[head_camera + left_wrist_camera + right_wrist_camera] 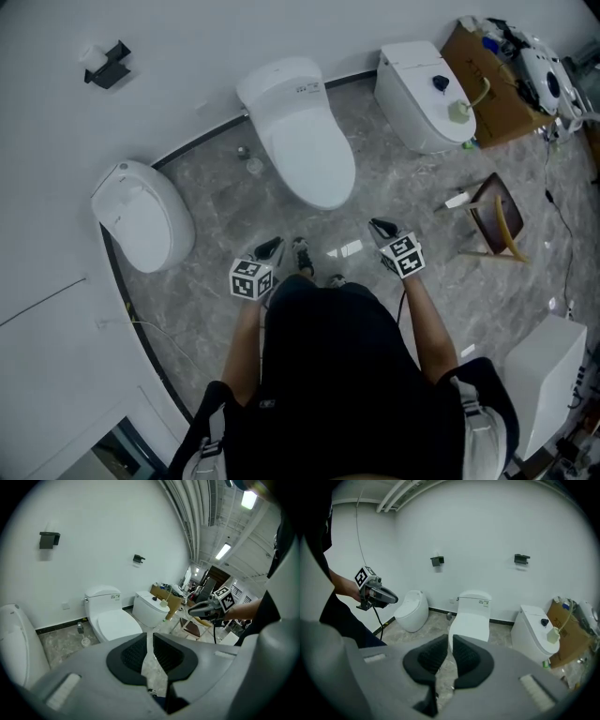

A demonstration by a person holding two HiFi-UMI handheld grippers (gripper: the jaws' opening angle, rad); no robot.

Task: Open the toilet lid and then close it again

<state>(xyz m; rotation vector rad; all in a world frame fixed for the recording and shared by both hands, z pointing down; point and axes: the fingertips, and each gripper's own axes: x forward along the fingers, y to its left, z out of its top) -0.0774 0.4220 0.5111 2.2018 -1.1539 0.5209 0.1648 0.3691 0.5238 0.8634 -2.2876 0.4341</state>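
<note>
The middle white toilet (305,150) stands against the curved wall with its lid down; it also shows in the left gripper view as the toilet (112,620) and in the right gripper view as the toilet (472,618). Both grippers hover over the floor in front of it, well short of the bowl. My left gripper (275,247) is shut and empty, its jaws (149,635) together. My right gripper (380,226) is also shut with nothing between its pads (451,637). Each gripper shows in the other's view: the right gripper (206,609), the left gripper (377,595).
An egg-shaped white toilet (141,216) stands to the left, and another white toilet (422,94) to the right. Beyond that one is a cardboard box (487,80) with clutter. A small wooden chair (497,217) stands on the marble floor at right. Two black holders (437,560) hang on the wall.
</note>
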